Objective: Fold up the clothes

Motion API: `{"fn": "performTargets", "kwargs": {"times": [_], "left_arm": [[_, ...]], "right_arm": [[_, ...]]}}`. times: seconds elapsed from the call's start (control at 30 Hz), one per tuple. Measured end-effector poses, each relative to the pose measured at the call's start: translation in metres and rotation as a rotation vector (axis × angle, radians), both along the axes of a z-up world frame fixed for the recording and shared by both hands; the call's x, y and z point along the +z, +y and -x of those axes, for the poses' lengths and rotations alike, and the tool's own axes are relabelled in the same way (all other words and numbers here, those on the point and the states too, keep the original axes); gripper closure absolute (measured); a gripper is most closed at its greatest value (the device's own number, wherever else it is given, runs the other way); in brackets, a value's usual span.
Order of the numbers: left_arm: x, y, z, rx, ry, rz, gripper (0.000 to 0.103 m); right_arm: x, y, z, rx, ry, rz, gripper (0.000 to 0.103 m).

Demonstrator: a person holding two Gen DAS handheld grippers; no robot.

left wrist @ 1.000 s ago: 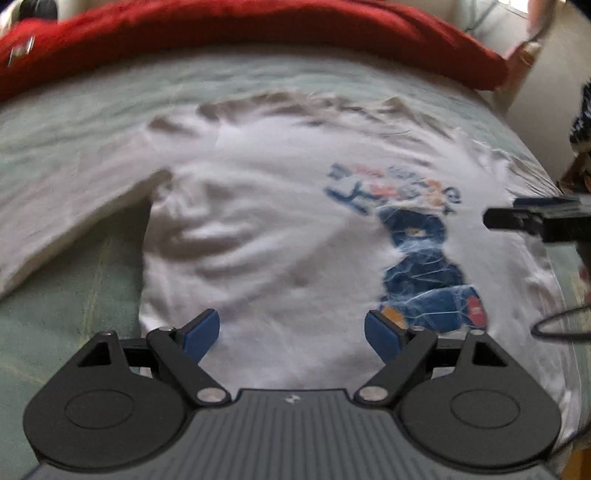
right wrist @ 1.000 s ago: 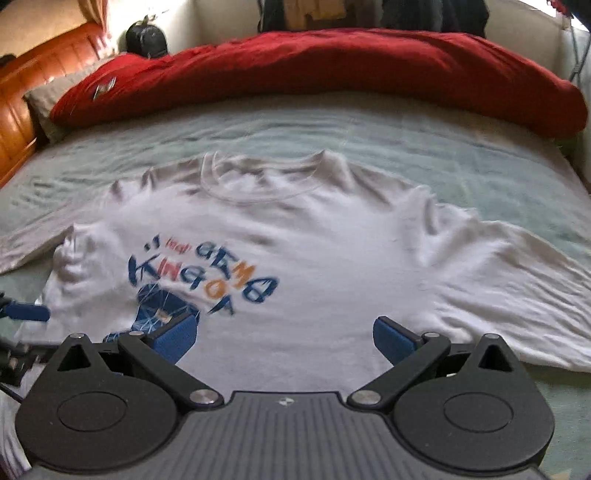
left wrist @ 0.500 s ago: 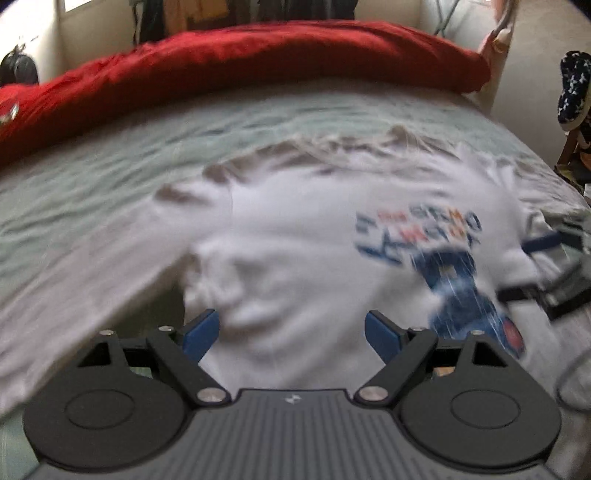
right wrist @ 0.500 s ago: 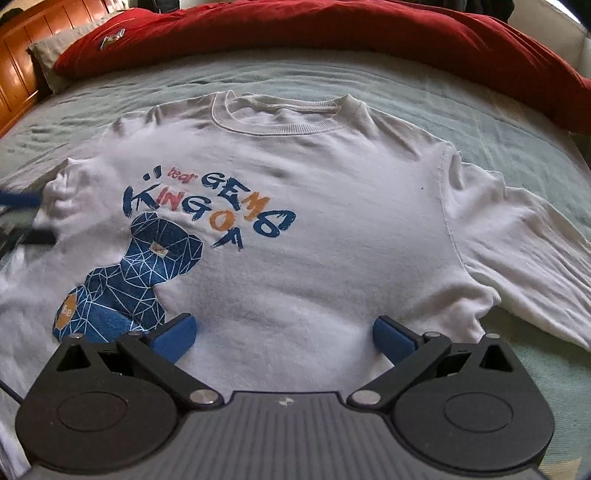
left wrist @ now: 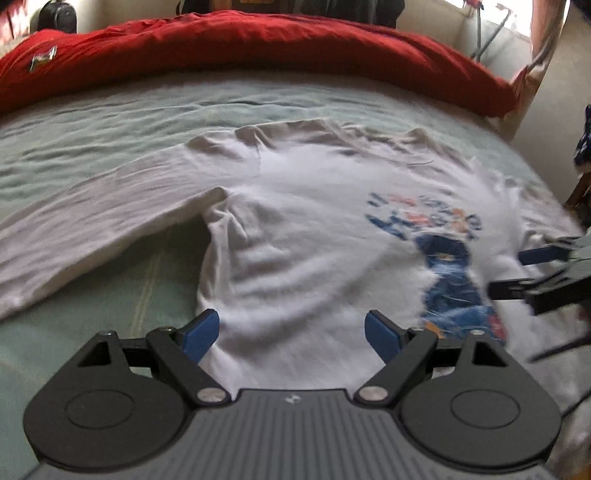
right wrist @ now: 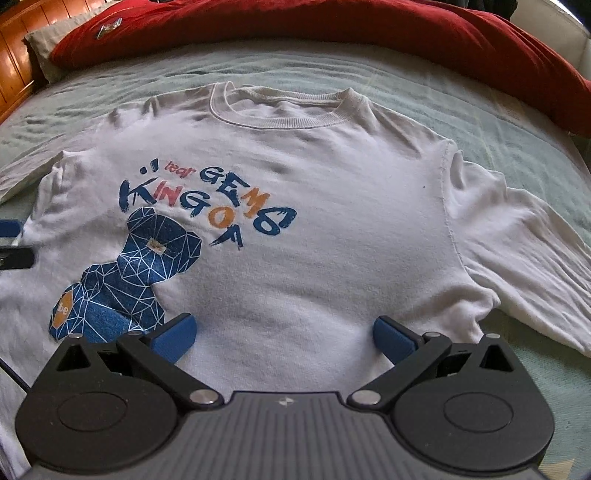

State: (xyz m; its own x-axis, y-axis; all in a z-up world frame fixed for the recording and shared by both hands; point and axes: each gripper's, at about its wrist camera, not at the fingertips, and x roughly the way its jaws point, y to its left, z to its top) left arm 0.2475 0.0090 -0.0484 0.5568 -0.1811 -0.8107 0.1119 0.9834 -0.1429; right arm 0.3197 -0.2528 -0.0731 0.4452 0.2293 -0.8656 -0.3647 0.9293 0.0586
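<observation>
A pale green bedsheet with a red duvet at its far edge carries a white long-sleeved sweatshirt, spread flat. Left gripper and right gripper hover at its near hem, jaws apart, empty.

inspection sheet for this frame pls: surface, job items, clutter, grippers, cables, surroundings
Surface: bed with pale green sheet, wrinkled.
Job's things: white sweatshirt spread flat, print up, both sleeves out to the sides, unfolded.
Clutter: nothing seen on the sheet besides the sweatshirt.
Grippers: left gripper open above the hem; right gripper open above the hem; neither holds cloth.
Cables: dark cable below the right gripper.
Surroundings: red duvet bunched at the far edge, wooden headboard, pillow.
</observation>
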Motion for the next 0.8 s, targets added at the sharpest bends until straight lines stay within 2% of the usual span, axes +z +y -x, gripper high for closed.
{"fn": "performTargets", "kwargs": {"times": [0.17,0.27,0.4,0.57,0.63,0.73,0.8], "left_arm": [[-0.009,-0.001,0.037,-0.034,0.095,0.028,0.017],[-0.008,-0.002,0.059,-0.069,0.108,-0.024,0.017],[0.004,-0.006,0.064,-0.101,0.090,0.001,0.017],[-0.006,-0.002,0.070,-0.073,0.139,-0.004,0.017],[-0.002,0.002,0.074,-0.057,0.142,0.005,0.018],[0.001,0.006,0.083,-0.087,0.179,0.056,0.017],[-0.006,0.010,0.091,-0.098,0.225,0.041,0.017]], "right_arm": [[-0.002,0.004,0.003,-0.009,-0.016,0.016,0.000],[-0.002,0.004,0.004,-0.015,-0.025,0.017,0.000],[-0.002,0.004,0.005,-0.019,-0.033,0.020,0.000],[-0.002,0.005,0.005,-0.022,-0.030,0.028,0.000],[-0.001,0.005,0.004,-0.021,-0.026,0.030,0.000],[-0.002,0.004,0.006,-0.023,-0.033,0.030,0.000],[-0.002,0.004,0.007,-0.024,-0.038,0.031,0.000]]}}
